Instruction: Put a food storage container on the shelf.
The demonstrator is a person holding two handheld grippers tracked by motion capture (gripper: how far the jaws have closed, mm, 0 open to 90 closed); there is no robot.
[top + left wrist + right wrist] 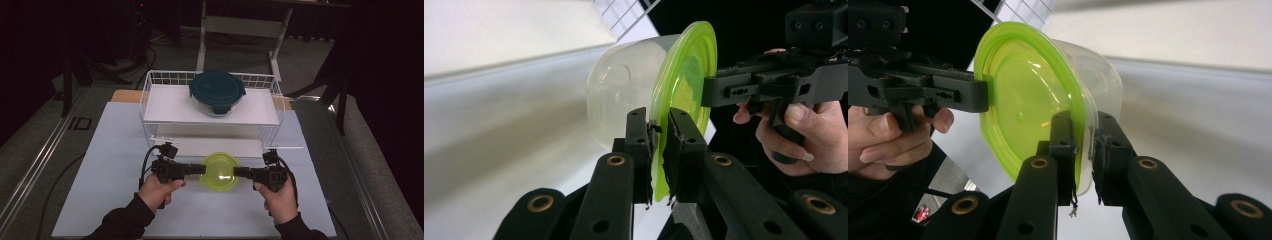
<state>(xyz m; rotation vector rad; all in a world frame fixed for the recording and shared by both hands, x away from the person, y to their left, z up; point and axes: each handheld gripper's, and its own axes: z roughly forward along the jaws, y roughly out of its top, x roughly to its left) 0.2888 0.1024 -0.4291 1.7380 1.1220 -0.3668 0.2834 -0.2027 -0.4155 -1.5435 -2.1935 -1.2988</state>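
Both pairs of jaws are clenched on the rim of the green-lidded container [219,171]: my left gripper [659,145] pinches the lid's edge on one side, and my right gripper [1083,147] pinches the opposite edge. I see the clear tub with its lime-green lid held between the two grippers, just in front of the white wire rack [150,100], level with the rack's lower shelf. On the rack's upper shelf, behind and above the held container, sits a glass bowl with a dark teal lid [217,91]. The rack stands on the pale table mat [110,150], and my hands grip both tools on the near side of the rack.
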